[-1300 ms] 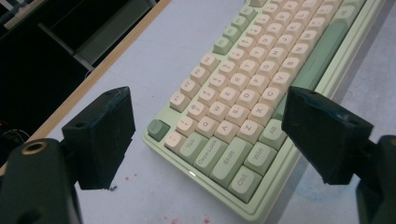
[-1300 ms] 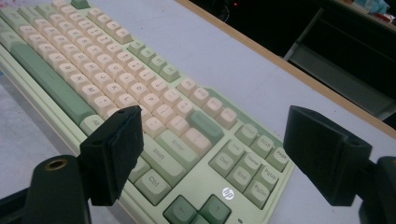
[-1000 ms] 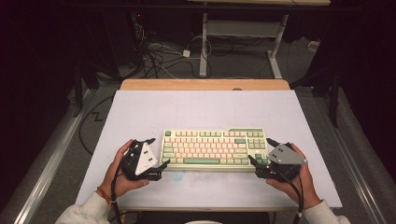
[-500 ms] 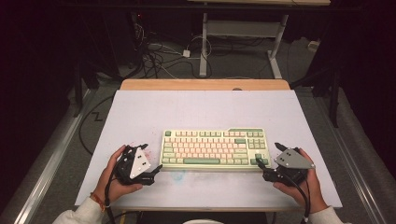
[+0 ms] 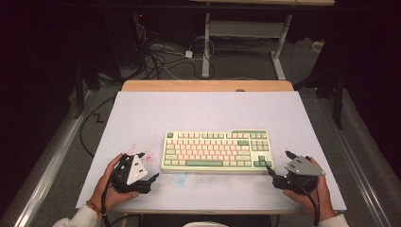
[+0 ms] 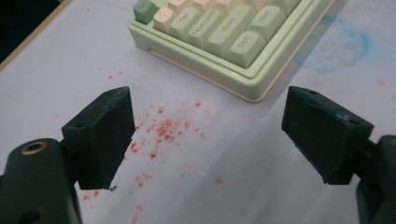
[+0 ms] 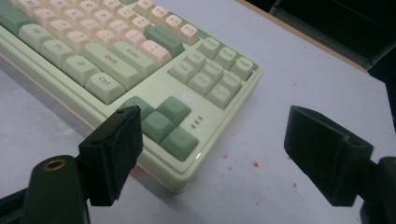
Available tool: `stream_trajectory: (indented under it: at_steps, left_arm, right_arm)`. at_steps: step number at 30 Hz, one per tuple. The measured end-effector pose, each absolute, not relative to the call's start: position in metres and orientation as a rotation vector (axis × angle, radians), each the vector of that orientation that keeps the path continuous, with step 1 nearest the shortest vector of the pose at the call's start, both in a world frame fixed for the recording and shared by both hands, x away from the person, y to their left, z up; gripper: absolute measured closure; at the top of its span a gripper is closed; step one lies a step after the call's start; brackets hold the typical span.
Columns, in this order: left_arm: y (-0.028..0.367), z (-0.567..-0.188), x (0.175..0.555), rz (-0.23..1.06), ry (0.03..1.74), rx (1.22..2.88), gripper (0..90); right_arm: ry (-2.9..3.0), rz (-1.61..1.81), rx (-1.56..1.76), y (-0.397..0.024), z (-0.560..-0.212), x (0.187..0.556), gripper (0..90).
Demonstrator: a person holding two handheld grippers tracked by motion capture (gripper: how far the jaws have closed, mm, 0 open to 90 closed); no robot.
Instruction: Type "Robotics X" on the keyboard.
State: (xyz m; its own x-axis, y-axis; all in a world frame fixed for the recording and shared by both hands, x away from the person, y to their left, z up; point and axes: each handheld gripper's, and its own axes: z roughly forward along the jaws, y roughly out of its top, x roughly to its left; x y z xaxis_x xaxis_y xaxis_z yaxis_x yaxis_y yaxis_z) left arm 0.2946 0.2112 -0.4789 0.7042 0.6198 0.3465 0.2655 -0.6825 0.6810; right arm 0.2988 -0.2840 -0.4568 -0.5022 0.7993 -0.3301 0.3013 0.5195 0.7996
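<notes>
White table (image 5: 142,118) with green-and-cream keyboard (image 5: 217,151) near its front edge, long axis left-right, legends facing the person; left gripper (image 5: 152,178) and right gripper (image 5: 269,171) both spread empty off its ends, likely approach step, next closing on both ends.

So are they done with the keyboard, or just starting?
It looks finished or paused, though I can't tell which. The keyboard lies flat and square on the table. Nothing is in hand: the left gripper and right gripper sit beside its two near corners, jaws open and empty. If more is coming, each would have to close on a corner first.
</notes>
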Motion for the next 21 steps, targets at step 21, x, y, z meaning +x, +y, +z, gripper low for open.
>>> stream_trajectory:
  at_steps: [21]
  left_arm:
    - [0.2075,-0.4839,0.2948,0.738,0.643,2.329,16.5]
  right_arm:
    - [2.071,0.884,0.861,-0.2776,-0.4593,0.2941,19.9]
